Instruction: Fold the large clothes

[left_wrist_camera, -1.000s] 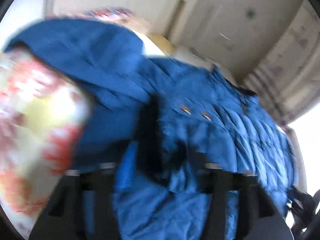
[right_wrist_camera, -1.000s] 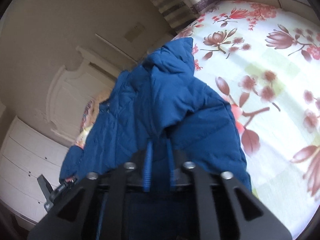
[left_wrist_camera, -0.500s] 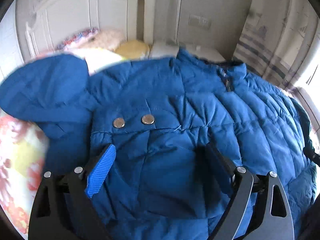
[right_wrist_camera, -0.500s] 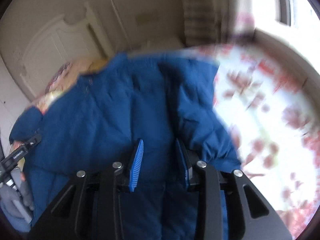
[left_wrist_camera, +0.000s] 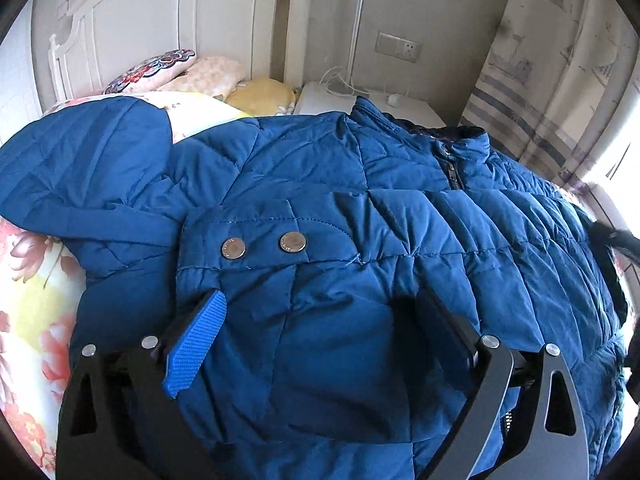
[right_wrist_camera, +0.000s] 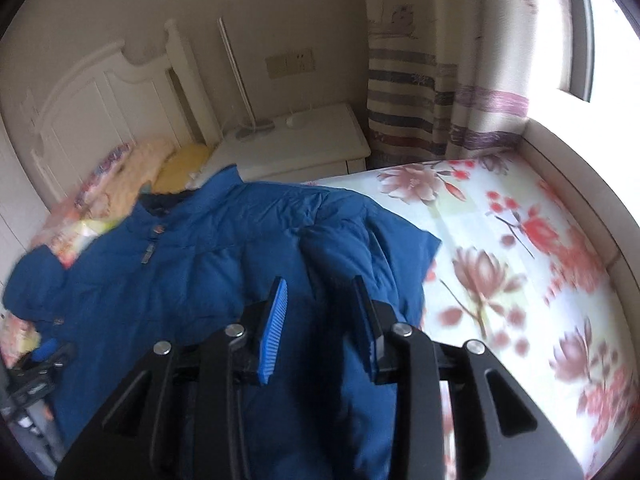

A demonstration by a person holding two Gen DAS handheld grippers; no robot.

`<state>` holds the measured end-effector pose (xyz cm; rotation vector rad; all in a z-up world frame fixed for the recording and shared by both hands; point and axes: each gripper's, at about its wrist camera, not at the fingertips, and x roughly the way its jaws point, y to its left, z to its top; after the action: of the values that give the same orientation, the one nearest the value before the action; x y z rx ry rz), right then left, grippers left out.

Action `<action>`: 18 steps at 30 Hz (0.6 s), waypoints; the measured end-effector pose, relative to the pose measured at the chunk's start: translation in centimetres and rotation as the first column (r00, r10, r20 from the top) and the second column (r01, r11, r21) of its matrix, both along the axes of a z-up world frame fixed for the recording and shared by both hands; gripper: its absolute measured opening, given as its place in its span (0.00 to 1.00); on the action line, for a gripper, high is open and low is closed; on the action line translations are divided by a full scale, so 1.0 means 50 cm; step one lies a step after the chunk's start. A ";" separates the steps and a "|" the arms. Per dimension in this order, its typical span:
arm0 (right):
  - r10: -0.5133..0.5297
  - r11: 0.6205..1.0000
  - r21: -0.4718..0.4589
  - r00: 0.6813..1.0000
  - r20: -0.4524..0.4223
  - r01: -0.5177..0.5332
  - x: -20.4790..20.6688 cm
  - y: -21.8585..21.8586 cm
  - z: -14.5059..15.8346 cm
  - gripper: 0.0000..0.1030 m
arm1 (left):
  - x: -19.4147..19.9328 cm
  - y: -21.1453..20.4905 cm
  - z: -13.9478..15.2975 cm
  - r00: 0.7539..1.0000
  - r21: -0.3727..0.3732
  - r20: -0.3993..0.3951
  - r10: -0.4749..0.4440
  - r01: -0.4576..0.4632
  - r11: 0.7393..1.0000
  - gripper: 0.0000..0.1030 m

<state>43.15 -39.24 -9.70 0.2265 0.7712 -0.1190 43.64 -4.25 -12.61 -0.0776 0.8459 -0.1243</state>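
Bedroom in front of me: a bed with a floral sheet, white headboard up at 11 o'clock, a white nightstand and a striped curtain toward 1 o'clock. Pillows are heaped against the headboard.

The blue quilted jacket is spread across the bed, collar and zipper pointing away at 1 o'clock, two metal snaps dead centre in my left view. One sleeve lies out toward 9 o'clock on the sheet.

My left tool is released, jaws wide apart, with jacket fabric bulging up between them; the blue pad sits at 8 o'clock against the cloth. I can't tell whether the fingers press into the fabric or just hover over it.

My right tool is released too, jaws parted over a raised fold of the jacket, the jacket's edge just to its 3 o'clock side. From the right view I catch the left tool at 8 o'clock, low by the jacket's hem.
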 end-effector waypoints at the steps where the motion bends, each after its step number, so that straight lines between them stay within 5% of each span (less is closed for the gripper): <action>1: 0.005 1.000 -0.029 1.000 -0.031 -0.006 0.021 0.005 -0.013 0.31 | 0.001 -0.001 0.000 1.000 -0.003 0.000 -0.001 0.001 1.000 0.89; 3: 0.012 1.000 -0.006 0.992 -0.122 -0.013 0.040 -0.004 -0.052 0.31 | 0.001 0.002 -0.001 1.000 -0.007 -0.001 -0.002 0.002 1.000 0.89; 8: -0.021 0.999 -0.034 0.998 -0.062 0.019 0.017 0.019 -0.014 0.33 | 0.004 0.004 -0.003 1.000 -0.023 -0.003 -0.004 0.004 1.000 0.89; 12: -0.010 0.988 -0.157 1.000 -0.022 0.006 0.022 0.063 0.002 0.62 | 0.004 0.005 -0.002 1.000 -0.025 -0.003 -0.004 0.004 1.000 0.89; 15: -0.018 0.992 -0.126 0.987 -0.160 -0.002 0.056 0.050 -0.056 0.64 | 0.003 0.007 -0.002 1.000 -0.036 0.001 -0.004 0.005 0.999 0.89; 18: -0.047 0.987 -0.157 0.990 -0.130 0.026 0.031 0.081 -0.022 0.64 | 0.000 0.012 0.001 1.000 -0.054 0.013 0.001 0.000 0.999 0.89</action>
<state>44.72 -35.19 -10.79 0.0854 0.8866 -0.2295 43.65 -3.65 -12.55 -0.1275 0.8293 -0.1472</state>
